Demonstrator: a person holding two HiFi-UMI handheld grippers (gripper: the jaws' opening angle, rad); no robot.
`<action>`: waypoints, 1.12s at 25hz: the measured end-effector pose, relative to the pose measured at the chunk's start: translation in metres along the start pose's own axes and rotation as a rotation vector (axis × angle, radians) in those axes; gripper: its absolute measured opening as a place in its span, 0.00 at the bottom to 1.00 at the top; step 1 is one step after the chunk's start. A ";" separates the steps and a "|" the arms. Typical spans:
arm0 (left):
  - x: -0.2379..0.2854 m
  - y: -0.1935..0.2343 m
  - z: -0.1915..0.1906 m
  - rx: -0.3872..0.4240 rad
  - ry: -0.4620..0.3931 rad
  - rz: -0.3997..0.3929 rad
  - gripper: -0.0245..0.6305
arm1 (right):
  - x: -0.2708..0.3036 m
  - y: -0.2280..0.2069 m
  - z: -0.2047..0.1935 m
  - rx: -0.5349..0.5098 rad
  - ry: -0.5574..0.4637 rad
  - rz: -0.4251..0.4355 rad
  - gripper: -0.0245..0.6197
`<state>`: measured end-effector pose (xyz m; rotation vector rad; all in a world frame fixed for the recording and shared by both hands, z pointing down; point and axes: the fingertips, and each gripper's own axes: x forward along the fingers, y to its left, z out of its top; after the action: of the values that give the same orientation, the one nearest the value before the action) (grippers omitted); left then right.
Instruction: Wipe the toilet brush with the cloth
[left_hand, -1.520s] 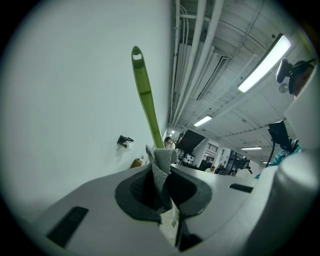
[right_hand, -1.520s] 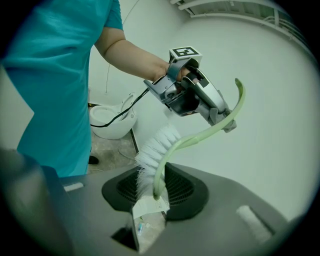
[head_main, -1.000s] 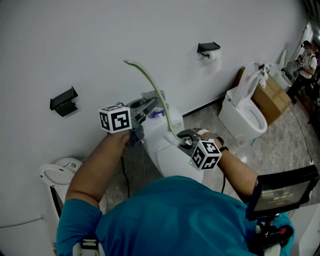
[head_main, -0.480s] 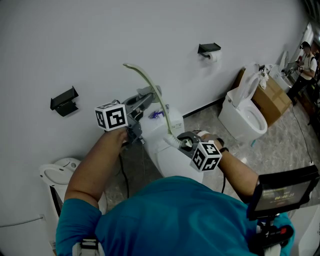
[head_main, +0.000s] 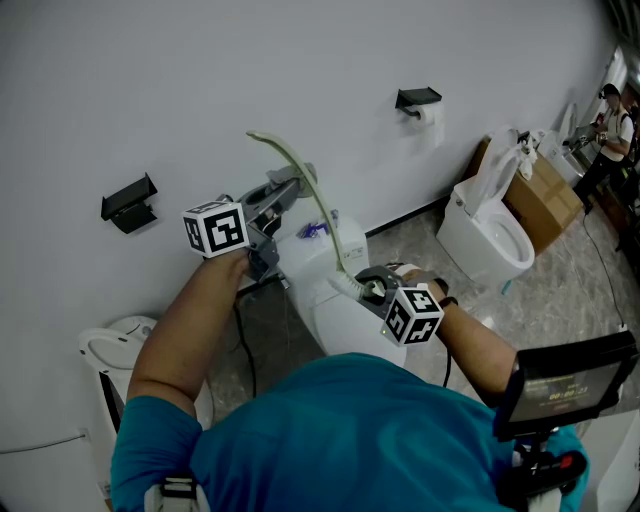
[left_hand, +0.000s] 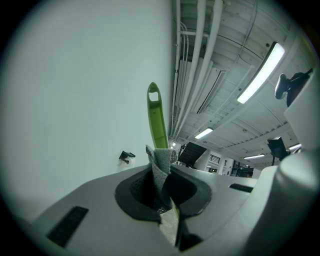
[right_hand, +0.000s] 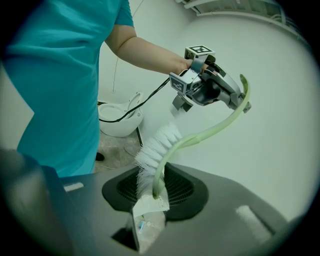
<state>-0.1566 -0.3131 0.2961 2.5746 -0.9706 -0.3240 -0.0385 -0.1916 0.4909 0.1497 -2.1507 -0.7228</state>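
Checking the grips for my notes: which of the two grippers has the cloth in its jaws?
The left gripper: its jaws pinch the grey cloth; the right gripper clamps the toilet brush at its bristle end.

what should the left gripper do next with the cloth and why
Probably slide the left gripper along the handle of the toilet brush toward its tip: its jaws pinch the cloth against the handle, bare green handle shows beyond, and the right gripper clamps the brush by its bristle end.
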 end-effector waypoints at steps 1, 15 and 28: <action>-0.001 0.001 0.002 0.002 -0.003 0.001 0.10 | 0.000 0.000 0.000 -0.001 0.001 0.001 0.20; -0.012 0.006 0.031 0.012 -0.081 0.011 0.10 | 0.001 0.006 -0.004 -0.009 0.005 0.012 0.20; -0.032 0.017 0.061 0.021 -0.154 0.038 0.10 | 0.002 0.014 -0.006 -0.015 0.011 0.038 0.20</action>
<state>-0.2107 -0.3192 0.2508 2.5768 -1.0793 -0.5103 -0.0334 -0.1830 0.5024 0.1044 -2.1315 -0.7146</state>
